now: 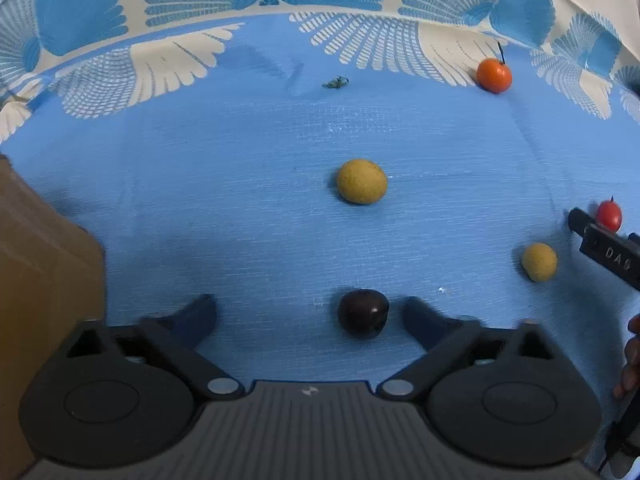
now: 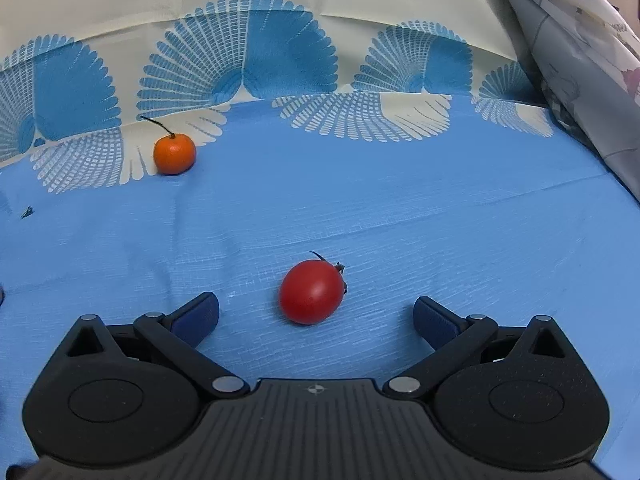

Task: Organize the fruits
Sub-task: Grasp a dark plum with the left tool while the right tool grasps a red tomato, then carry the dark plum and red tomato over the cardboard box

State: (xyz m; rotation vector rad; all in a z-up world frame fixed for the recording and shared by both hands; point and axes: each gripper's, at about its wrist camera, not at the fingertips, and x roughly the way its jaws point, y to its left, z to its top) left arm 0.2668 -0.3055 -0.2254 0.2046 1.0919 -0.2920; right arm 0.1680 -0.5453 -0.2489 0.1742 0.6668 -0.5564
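Fruit lies scattered over a blue cloth (image 1: 260,208) with a pale fan pattern along its far border. In the left wrist view the left tongs (image 1: 310,314) stand apart with a dark plum (image 1: 363,312) on the cloth between their tips, much closer to the right finger than to the left, and neither pad presses on it. Beyond the plum, well apart from it, sits a yellow round fruit (image 1: 361,181); a smaller yellow fruit (image 1: 539,262) lies off to the right, near the black finger of the right tongs (image 1: 600,246) that reaches in from that edge. A mandarin (image 1: 494,75) with a thin stem rests far back by the patterned border, and a brown cardboard box (image 1: 44,280) fills the left edge. In the right wrist view the right tongs (image 2: 316,314) also stand apart, and a red cherry tomato (image 2: 311,292) with a dried green calyx lies on the cloth between the two blue pads, roughly centred and touching neither. The mandarin (image 2: 175,153) shows far off to the upper left.
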